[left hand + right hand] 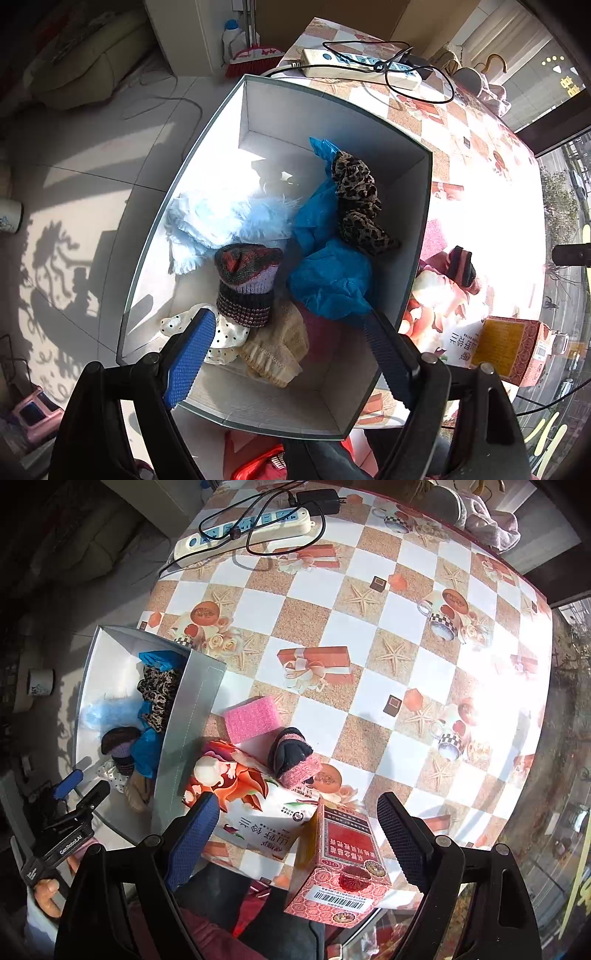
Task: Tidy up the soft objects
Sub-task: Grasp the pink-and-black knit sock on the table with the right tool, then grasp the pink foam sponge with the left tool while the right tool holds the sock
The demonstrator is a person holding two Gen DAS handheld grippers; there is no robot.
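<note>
Landmark: the open grey box (188,716) at the table's left edge. Inside it already: blue cloth (328,273), leopard-print scrunchie (358,206), pale blue fluffy piece (229,221), a knit sock (245,280), dotted white fabric (225,334), beige lace piece (277,347).

Left gripper (288,328) hangs straight over the box, jaws spread wide, nothing between them; the sock and beige piece lie just below.

Right gripper (295,812) is on the table side of the box, jaws also spread, holding nothing.

Still outside the box, just right of its wall: pink sponge (253,718) and a dark rolled sock with pink cuff (295,758), which rests on the floral packet (255,797). The rolled sock lies ahead of the right claw, slightly left of its centre line, long axis running diagonally from upper left to lower right. The sponge sits beyond it, nearer the box. The right hand is clearly nearer both; I judge it takes the sock next.

Writing: Chinese characters on the floral packet and on the red carton (343,871), which also has a barcode; too small to transcribe confidently. "GenRobot.AI" is readable on the left gripper's body in the right wrist view.
</note>
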